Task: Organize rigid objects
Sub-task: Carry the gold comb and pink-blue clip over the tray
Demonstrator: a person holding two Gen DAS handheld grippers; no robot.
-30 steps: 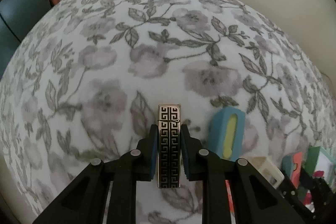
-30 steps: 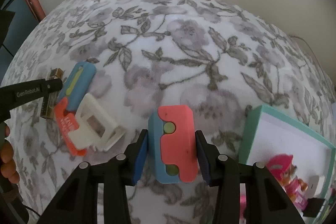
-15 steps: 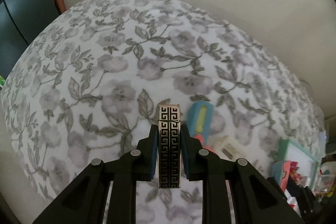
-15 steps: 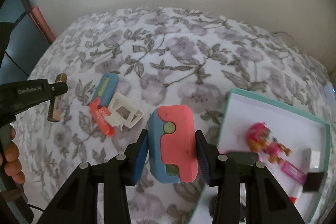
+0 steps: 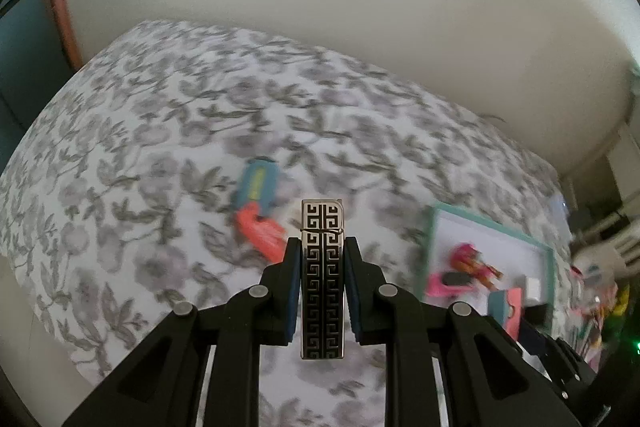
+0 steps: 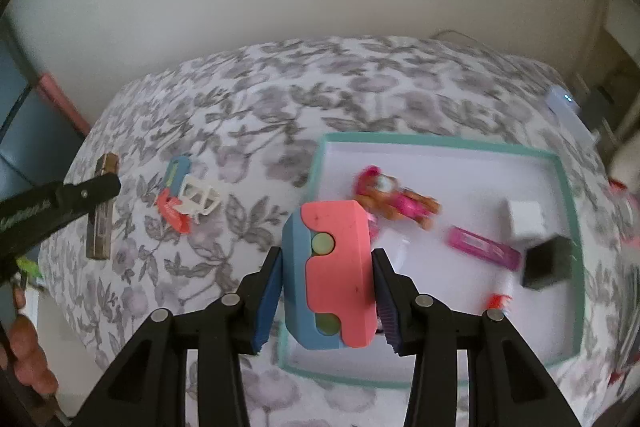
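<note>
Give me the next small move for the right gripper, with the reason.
Probably carry the pink and blue block a little further right over the teal-rimmed box and lower it onto bare white floor there. The right gripper is shut on the block at the box's left edge, a doll and other small toys already lie inside, and the space just beyond the fingers looks free.

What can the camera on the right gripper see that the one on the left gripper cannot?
Only the right view shows the white frame-like piece, a white cube and a black block in the tray, and the holder's fingers.

Only the left view shows the key pattern on the lighter in the left gripper.

Both show the floral cloth, the teal tray, the doll, and the pink-and-blue toy in the right gripper.
</note>
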